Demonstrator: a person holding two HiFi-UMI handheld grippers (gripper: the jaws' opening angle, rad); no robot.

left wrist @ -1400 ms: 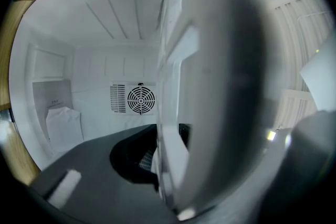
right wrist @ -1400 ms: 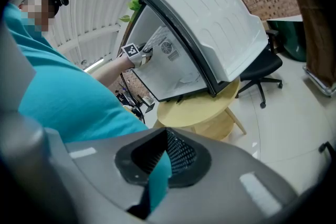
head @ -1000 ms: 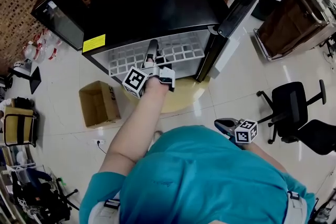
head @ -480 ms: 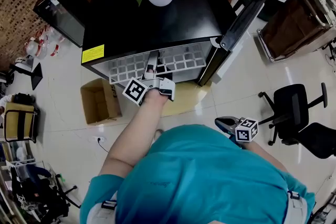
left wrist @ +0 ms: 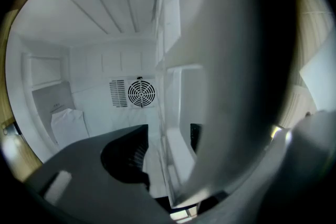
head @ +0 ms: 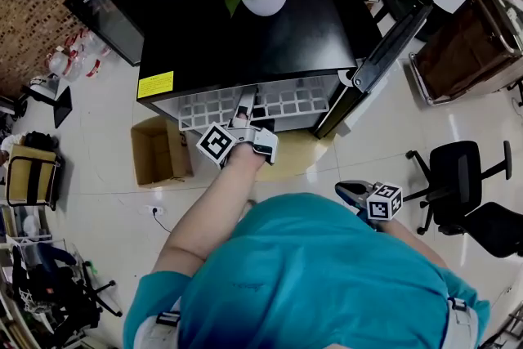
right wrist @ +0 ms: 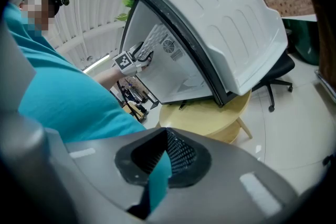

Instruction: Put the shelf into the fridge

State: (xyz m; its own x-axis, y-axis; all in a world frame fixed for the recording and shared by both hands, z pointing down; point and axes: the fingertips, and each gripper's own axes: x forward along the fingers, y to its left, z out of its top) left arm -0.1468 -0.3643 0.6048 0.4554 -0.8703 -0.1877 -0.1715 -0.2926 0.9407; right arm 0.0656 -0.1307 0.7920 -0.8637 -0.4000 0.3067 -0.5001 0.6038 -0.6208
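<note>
The shelf [head: 288,100] lies flat, mostly inside the fridge [head: 245,33], long axis across its mouth, its front edge between the left gripper's [head: 244,104] opening jaws; the right gripper [head: 347,192], shut and empty, hangs well apart.

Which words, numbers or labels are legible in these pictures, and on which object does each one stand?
Yellow label at the front edge of the fridge top: it has print, but it is too small to read.
Small label on the fridge's inner wall: blurred, not readable.
No other writing shows, so no text can be quoted.
</note>
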